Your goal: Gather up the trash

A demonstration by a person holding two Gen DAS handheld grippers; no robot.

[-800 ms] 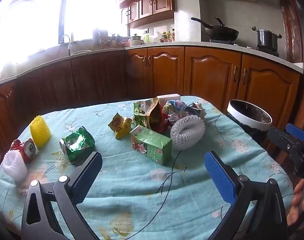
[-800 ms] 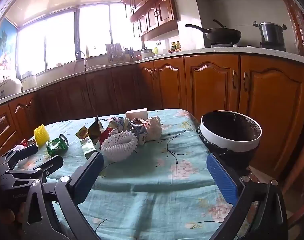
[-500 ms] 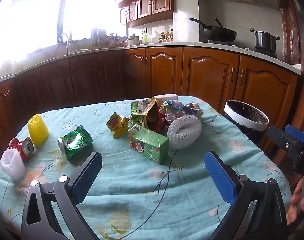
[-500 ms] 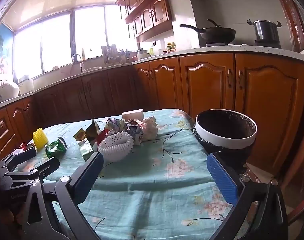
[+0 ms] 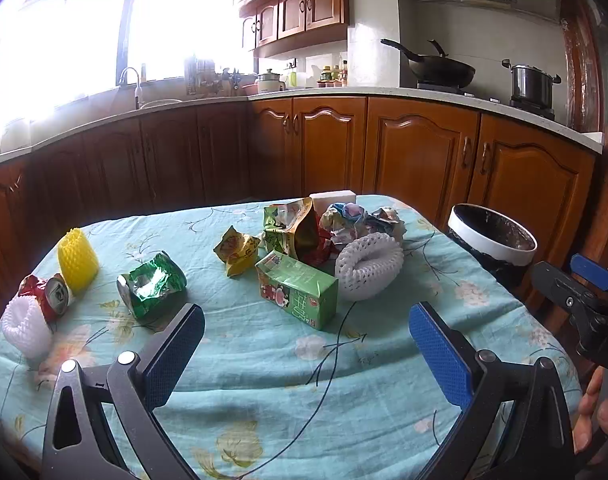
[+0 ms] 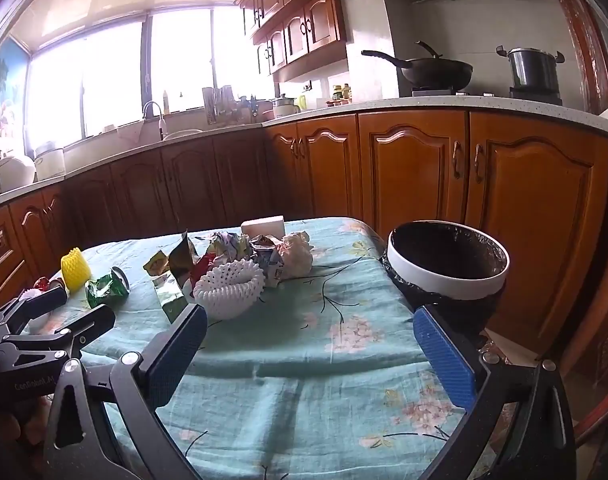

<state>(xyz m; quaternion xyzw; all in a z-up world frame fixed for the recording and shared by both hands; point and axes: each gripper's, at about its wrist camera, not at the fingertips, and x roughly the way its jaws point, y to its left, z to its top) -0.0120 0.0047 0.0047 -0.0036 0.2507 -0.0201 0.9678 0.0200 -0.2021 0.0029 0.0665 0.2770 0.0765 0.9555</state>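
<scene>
Trash lies on a table with a teal floral cloth [image 5: 344, 380]: a green juice carton [image 5: 297, 288], a white foam net [image 5: 368, 266], a crushed green can [image 5: 151, 288], a yellow wrapper [image 5: 237, 250], a green-gold snack bag [image 5: 291, 232], crumpled paper [image 5: 360, 218], a yellow foam net [image 5: 77, 260], a red can [image 5: 49, 294]. A white-rimmed bin with a black liner [image 6: 448, 260] stands off the table's right edge. My left gripper [image 5: 304, 352] is open and empty over the near edge. My right gripper [image 6: 310, 348] is open and empty, near the bin.
Another white foam net [image 5: 23, 326] lies at the table's left edge. A white box [image 5: 332, 200] sits at the far edge. Brown kitchen cabinets [image 5: 416, 152] ring the room behind. A wok [image 5: 436, 66] and pot [image 5: 530, 84] stand on the counter.
Both grippers have drawn back and risen slightly; the trash and bin sit a little lower and farther in view. Both stay open.
</scene>
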